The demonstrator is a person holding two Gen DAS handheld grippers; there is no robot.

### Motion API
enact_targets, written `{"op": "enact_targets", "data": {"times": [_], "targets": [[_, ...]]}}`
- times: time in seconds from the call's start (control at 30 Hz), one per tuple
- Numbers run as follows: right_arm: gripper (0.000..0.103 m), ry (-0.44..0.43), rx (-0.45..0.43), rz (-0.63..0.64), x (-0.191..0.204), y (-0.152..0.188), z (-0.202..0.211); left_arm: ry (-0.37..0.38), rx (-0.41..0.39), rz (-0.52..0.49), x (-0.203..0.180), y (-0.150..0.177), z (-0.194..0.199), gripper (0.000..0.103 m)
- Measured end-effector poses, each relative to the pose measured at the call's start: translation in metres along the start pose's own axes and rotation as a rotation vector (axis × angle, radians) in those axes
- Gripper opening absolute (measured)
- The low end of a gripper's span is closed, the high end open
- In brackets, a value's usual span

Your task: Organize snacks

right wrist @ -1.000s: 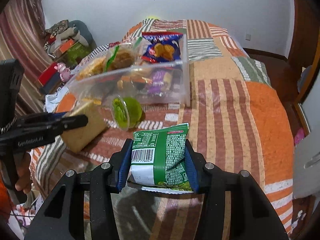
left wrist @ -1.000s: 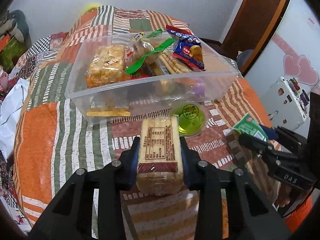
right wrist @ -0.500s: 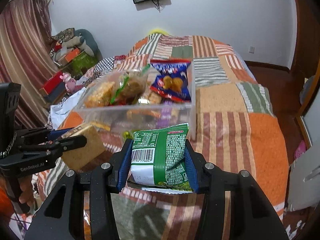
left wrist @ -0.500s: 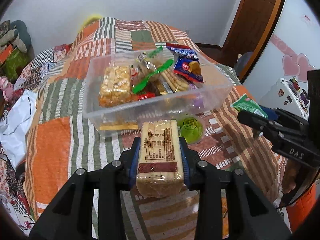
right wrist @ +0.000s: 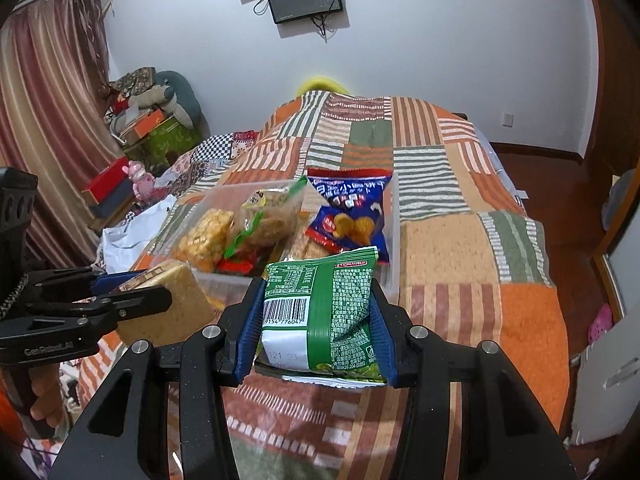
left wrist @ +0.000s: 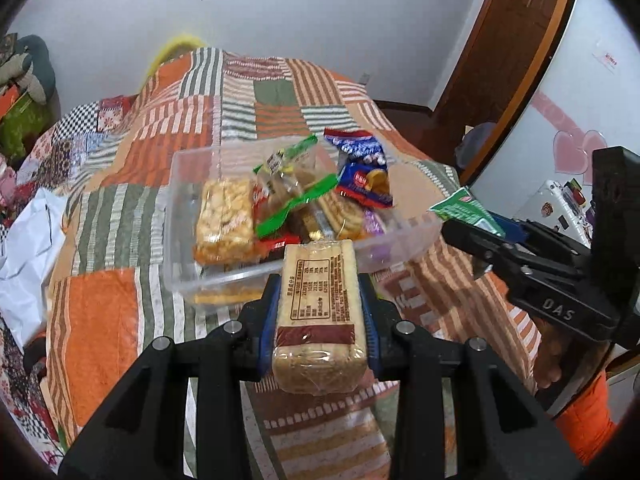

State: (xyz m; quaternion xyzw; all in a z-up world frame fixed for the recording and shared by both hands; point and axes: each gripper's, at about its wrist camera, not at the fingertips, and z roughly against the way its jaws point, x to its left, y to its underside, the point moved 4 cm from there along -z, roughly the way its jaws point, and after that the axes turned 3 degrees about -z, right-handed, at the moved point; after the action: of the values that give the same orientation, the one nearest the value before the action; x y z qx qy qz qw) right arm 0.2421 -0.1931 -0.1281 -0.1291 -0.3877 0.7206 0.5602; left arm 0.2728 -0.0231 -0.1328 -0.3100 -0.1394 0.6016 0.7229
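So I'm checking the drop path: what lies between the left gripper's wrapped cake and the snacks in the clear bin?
In the left wrist view, only the clear bin's near wall stands between the wrapped cake and the snacks.

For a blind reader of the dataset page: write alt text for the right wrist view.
The right hand-held gripper grips a green snack packet above a patchwork quilt, facing a clear plastic bin full of snacks. At left, the left hand-held gripper holds a wrapped cake bar near the bin.
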Motion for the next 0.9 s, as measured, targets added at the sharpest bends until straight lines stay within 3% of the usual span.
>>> {"op": "enact_targets", "data": {"times": [0.5,0.8,0.83,0.9], "targets": [[0.045,-0.013,0.015,-0.002,-0.002,-0.021,-0.035,-0.004,-0.083,-0.062,-0.006,-0.051,-0.011,0.035],[0.045,-0.028,0.044,-0.008,0.000,-0.022,-0.054,0.012,-0.083,-0.067,0.001,-0.051,-0.013,0.035],[0.045,-0.027,0.045,-0.007,0.001,-0.022,-0.055,0.009,-0.081,-0.068,0.002,-0.049,-0.012,0.027],[0.045,-0.029,0.050,-0.004,0.002,-0.023,-0.057,0.010,-0.058,-0.078,0.002,-0.047,-0.013,0.000]]}}
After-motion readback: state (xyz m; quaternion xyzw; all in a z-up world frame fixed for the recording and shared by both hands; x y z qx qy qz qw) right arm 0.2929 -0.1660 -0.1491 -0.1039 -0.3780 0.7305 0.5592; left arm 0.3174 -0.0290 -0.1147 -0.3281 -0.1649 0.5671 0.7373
